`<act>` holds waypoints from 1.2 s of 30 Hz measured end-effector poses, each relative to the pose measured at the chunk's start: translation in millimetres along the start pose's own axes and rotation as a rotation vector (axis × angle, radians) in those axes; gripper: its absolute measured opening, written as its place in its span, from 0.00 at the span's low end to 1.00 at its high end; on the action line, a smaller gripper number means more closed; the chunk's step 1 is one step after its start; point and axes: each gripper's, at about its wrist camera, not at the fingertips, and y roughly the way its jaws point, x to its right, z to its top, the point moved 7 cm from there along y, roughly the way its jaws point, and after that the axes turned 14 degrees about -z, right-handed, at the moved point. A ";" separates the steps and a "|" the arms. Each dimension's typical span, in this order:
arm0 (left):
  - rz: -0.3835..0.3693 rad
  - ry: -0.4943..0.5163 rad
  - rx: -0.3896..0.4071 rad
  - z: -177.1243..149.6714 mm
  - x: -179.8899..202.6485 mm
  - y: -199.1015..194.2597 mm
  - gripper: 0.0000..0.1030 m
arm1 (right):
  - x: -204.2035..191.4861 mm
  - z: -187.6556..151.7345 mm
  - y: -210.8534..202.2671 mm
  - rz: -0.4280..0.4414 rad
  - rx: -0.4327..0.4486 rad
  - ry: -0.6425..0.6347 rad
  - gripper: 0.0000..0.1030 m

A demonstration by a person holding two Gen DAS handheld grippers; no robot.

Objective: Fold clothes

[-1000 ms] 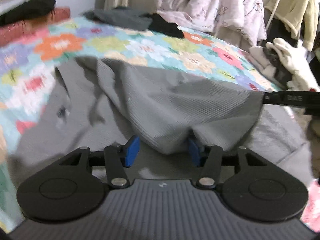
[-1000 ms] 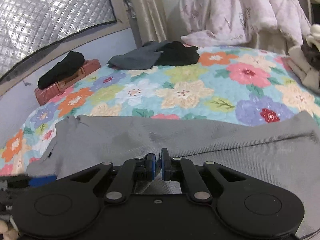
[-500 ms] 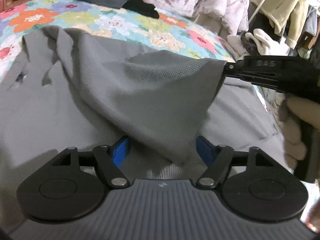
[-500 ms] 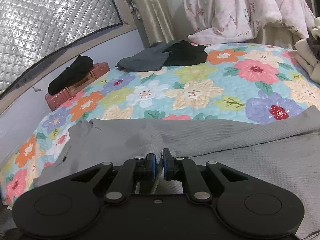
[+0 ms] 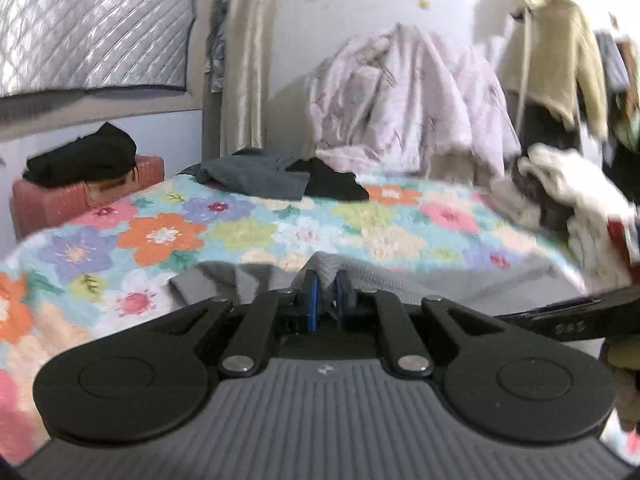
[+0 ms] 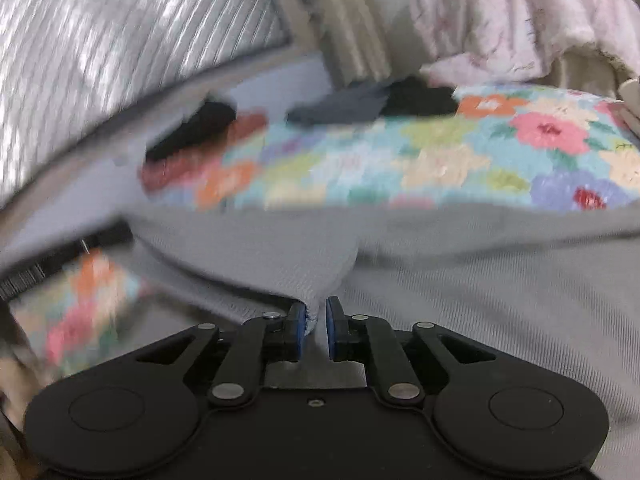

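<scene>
Reading "DAS", blurred, on the right gripper (image 5: 568, 322) beside grey garment (image 5: 460, 280).

One grey garment (image 5: 460, 280) lies on one flowered bed (image 5: 248, 232). Two dark garments (image 5: 280, 176) sit in a heap at its far edge. One reddish case (image 5: 52, 200) carries one black cloth (image 5: 84, 156). Two tongs: left (image 5: 325, 300), right (image 6: 316, 328).

Floral bedspread (image 5: 248, 236), red suitcase (image 5: 48, 200), silver quilted panel (image 5: 92, 24).
</scene>
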 end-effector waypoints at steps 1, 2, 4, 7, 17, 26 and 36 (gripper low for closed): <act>-0.002 -0.011 -0.053 -11.1 -1.2 0.2 0.08 | -3.6 -11.9 2.7 -0.010 -0.030 -0.031 0.12; -0.005 -0.034 -0.119 -23.9 -4.2 3.3 0.08 | -4.6 -24.4 7.4 -0.014 -0.070 -0.050 0.12; -0.013 -0.110 -0.223 -42.9 -17.6 8.4 0.09 | -0.9 -40.6 13.9 -0.031 -0.125 -0.052 0.12; -0.035 -0.235 -0.225 -44.3 -43.2 2.2 0.15 | 5.4 -41.4 9.2 -0.036 -0.129 -0.055 0.12; -0.033 -0.273 -0.119 25.3 -113.1 58.4 0.52 | 77.2 12.6 -8.2 -0.189 -0.022 -0.039 0.30; 0.009 -0.302 -0.254 9.0 -154.5 149.6 0.54 | 195.4 51.6 15.3 -0.350 -0.082 0.064 0.36; 0.084 -0.064 -0.207 14.5 -147.3 184.7 0.01 | 224.1 81.7 65.3 -0.372 -0.054 0.202 0.54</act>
